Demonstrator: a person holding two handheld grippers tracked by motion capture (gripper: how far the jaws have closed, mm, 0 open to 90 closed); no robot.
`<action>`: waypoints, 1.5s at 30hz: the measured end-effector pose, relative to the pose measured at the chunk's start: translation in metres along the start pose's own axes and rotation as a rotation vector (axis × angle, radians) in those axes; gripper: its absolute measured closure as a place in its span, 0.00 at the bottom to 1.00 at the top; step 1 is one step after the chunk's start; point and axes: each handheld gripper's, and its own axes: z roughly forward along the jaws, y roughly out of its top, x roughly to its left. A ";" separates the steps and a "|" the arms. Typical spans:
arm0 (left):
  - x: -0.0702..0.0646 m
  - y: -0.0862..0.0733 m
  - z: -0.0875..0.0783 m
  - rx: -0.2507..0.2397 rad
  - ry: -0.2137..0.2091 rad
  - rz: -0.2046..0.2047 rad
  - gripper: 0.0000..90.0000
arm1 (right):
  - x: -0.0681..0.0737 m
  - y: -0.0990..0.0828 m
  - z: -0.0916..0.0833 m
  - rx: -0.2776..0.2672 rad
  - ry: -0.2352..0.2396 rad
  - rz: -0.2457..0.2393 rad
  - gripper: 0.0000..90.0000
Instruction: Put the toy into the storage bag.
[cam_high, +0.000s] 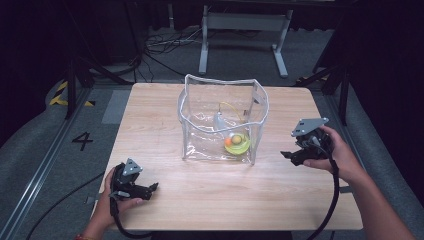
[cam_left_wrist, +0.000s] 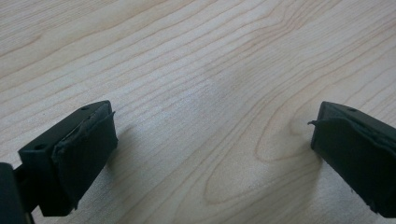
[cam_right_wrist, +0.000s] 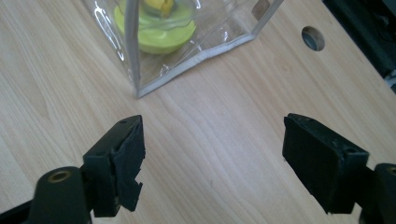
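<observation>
A clear plastic bag with white edging (cam_high: 220, 120) stands open-topped in the middle of the wooden table (cam_high: 165, 105). Inside it lie a lime-green dish (cam_high: 239, 145) with an orange ball (cam_high: 229, 141), and a yellow cord. In the right gripper view the bag's near corner (cam_right_wrist: 136, 88) and the green dish (cam_right_wrist: 159, 35) sit just ahead of the jaws. My right gripper (cam_high: 288, 156) hovers right of the bag, jaws wide apart with nothing between them (cam_right_wrist: 212, 154). My left gripper (cam_high: 154, 187) rests near the front left edge, open over bare wood (cam_left_wrist: 212, 140).
A round cable hole (cam_right_wrist: 313, 38) is in the tabletop beyond the bag. Cables trail from both grippers over the front edge. Behind the table stands a grey metal frame (cam_high: 245, 30) on a carpeted floor with loose wires.
</observation>
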 end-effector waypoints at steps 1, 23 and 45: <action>0.000 0.000 0.000 0.000 0.001 -0.001 0.01 | 0.002 -0.003 0.001 0.002 0.002 0.002 0.24; 0.000 0.000 0.000 0.000 0.003 -0.001 0.01 | 0.015 -0.095 0.028 -0.072 -0.044 0.167 0.23; 0.000 0.000 0.000 0.001 0.002 -0.002 0.01 | 0.019 -0.182 0.027 -0.159 -0.053 0.407 0.23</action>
